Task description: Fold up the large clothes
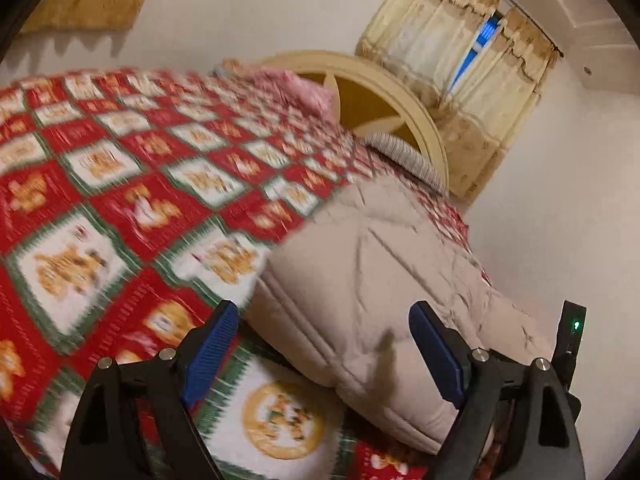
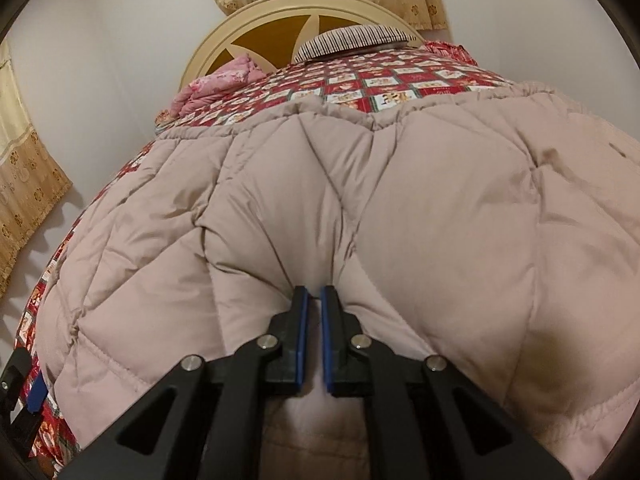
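Folding barely begun; right tool (image 2: 314, 300) clamped on puffy beige coat (image 2: 360, 208) spread below headboard (image 2: 296, 12); left tool (image 1: 320, 344) apart, unloaded, at coat's edge.

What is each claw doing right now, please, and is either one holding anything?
Left claw: open, holding nothing, the quilted coat just ahead.
Right claw: closed on a fold of the quilted coat.

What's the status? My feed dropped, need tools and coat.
Right tool shut on coat, pinching a fold. Left tool open, at the coat's edge, gripping nothing. Coat lies on the bedspread. Nothing in the way.
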A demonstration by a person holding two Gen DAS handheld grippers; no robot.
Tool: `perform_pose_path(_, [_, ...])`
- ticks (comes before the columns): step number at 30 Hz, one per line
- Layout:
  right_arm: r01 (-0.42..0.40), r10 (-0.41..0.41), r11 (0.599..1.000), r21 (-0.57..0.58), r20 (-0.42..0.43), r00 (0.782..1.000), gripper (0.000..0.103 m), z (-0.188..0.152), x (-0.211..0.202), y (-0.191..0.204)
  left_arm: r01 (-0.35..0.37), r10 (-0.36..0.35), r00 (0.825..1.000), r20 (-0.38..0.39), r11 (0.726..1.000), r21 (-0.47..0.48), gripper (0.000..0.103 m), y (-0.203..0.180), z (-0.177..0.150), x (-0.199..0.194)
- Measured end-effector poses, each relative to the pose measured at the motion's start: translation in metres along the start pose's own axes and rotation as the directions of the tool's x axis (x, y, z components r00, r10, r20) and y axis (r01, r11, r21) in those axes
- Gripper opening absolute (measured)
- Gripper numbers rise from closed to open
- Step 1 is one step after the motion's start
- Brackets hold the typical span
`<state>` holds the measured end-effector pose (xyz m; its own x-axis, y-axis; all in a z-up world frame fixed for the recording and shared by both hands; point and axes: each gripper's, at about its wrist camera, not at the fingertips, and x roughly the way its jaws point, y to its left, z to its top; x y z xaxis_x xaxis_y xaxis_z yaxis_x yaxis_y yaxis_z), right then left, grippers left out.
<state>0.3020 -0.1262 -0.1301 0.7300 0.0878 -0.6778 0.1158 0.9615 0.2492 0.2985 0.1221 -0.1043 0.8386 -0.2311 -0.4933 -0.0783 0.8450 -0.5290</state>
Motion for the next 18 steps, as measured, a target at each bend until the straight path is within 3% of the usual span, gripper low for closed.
perform_pose_path(4, [-0.011,0.011,1.000,0.007,0.001,1.000,0.008,0.000,0.000,0.000,0.011,-0.016,0.996,-0.084,0.998,-0.067,0.088,0.003,-0.004,0.027])
perform_pose_path(8, [-0.009,0.009,1.000,0.005,0.002,1.000,0.008,0.001,0.001,0.000,0.027,-0.040,0.996,-0.085,0.989,-0.143,0.090,0.003,0.008,0.044])
perform_pose_path(12, [-0.005,0.005,1.000,0.002,0.001,1.000,0.008,0.000,0.001,0.000,0.035,-0.049,0.994,-0.101,0.991,-0.131,0.090,-0.002,0.013,0.061])
perform_pose_path(14, [-0.005,0.005,1.000,0.001,-0.001,1.000,0.008,-0.001,0.001,0.000,0.094,-0.103,0.991,-0.090,0.991,-0.100,0.080,-0.008,0.014,0.063])
perform_pose_path(15, [-0.007,0.007,1.000,0.004,-0.003,1.000,0.008,-0.001,0.001,-0.001,0.141,-0.149,0.985,-0.084,0.986,-0.090,0.061,-0.010,0.014,0.061])
perform_pose_path(16, [-0.012,0.012,1.000,0.008,-0.005,1.000,0.008,-0.001,0.001,-0.002,0.176,-0.182,0.980,-0.080,0.981,-0.077,0.053,-0.012,0.017,0.059])
perform_pose_path(18, [-0.033,0.034,0.999,0.027,-0.011,0.999,0.008,-0.001,0.002,-0.006,0.219,-0.220,0.972,-0.082,0.975,-0.026,0.043,-0.022,0.023,0.054])
